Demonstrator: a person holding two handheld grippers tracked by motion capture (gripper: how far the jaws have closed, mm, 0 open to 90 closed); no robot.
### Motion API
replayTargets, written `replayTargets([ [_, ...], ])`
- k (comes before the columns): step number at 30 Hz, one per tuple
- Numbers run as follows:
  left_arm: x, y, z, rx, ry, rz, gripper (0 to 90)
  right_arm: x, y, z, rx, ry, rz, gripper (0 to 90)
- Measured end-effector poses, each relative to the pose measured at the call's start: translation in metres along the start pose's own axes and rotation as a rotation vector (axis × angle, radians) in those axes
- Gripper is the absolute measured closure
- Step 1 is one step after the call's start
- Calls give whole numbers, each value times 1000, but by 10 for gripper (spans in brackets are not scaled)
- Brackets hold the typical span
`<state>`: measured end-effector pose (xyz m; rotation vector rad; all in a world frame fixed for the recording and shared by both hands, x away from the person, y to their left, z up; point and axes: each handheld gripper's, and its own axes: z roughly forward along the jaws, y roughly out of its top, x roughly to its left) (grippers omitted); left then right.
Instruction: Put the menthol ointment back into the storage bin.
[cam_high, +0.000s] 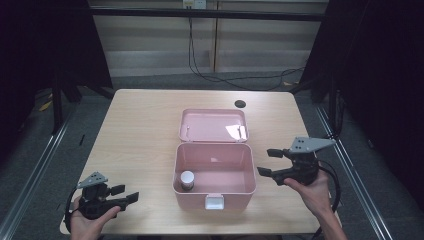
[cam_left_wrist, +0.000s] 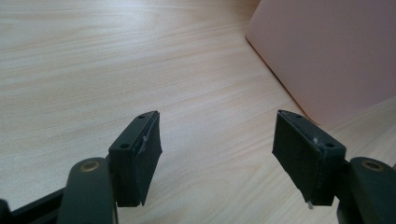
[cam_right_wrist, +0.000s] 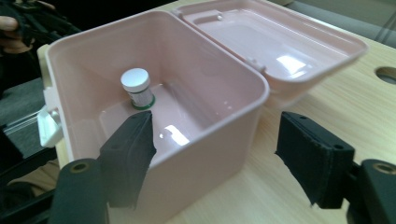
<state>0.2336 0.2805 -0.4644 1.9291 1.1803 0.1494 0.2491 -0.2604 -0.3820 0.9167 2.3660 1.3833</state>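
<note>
- Pink plastic box (cam_high: 215, 170) w/ hinged lid sits mid-table on the light wood-grain tabletop (cam_high: 140, 130), lid (cam_high: 213, 125) flipped fully back, lying flat behind the box, inner side up.
- Small white-capped bottle (cam_high: 187, 180) stands upright inside the box, near-left corner in high view; in right gripper view (cam_right_wrist: 137, 88) it shows a printed label and a green band at the base. Label text too small to read.
- White latch tab (cam_high: 214, 202) hangs on the box front wall, facing the person.
- Left gripper (cam_high: 121, 195) low at near-left table edge, held in left hand (cam_high: 90, 220), well apart from the box. Jaws wide apart, nothing btwn them; left gripper view has bare wood under the pads (cam_left_wrist: 140, 154) and the pink box wall (cam_left_wrist: 327, 51) ahead-right.
- Right gripper (cam_high: 270, 162) held in right hand (cam_high: 315, 192), just beside the box's right wall, pointing at it. Jaws spread, nothing clamped; prob. not touching the wall, gap hard to judge.
- Round dark hole (cam_high: 240, 104) in tabletop, far right of the lid.
- Black cable (cam_high: 220, 77) runs across the floor behind the table.
</note>
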Motion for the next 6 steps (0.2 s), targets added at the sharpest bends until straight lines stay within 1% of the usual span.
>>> replayTargets([
  [2,1,0,0,2,1,-2,322,0,-11,-6,-28,-40,16,259],
  [3,1,0,0,3,2,-3,321,0,-16,-8,-37,-52,33,251],
  [5,0,0,0,1,6,4,323,-3,-25,-11,-32,-36,66,270],
  [6,-1,0,0,1,7,5,324,-5,-29,-12,-27,-36,72,269],
])
